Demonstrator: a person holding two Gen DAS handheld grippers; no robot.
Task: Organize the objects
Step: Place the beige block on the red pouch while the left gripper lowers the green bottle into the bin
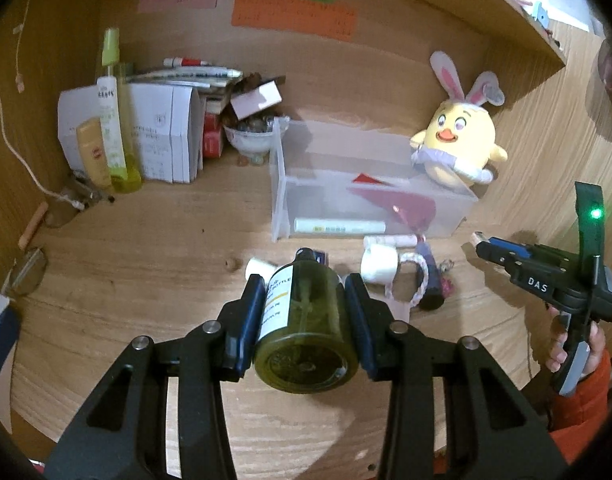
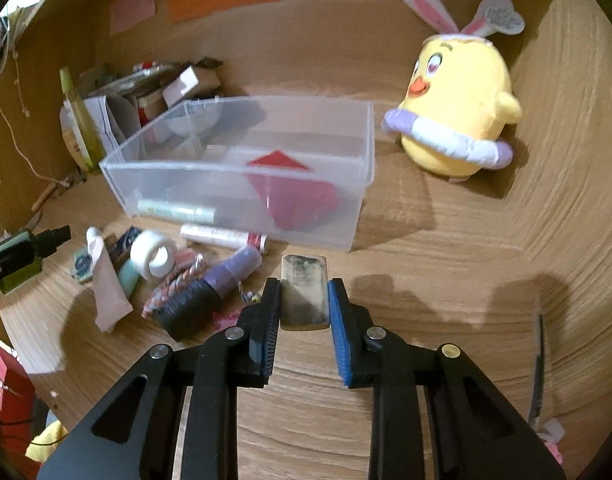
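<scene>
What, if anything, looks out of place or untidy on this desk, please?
A jumble of small things lies loose on the desk in front of the clear bin: a tape roll, a squeezed tube and a purple bottle tipped on its side. Nothing looks spilled or broken.

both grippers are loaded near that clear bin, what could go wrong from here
The left gripper holds the round green bottle by its smooth sides; it could slip or roll out. The right gripper pinches a small metallic block close to the clutter; swinging toward the clear bin might knock the tape roll or purple bottle.
</scene>
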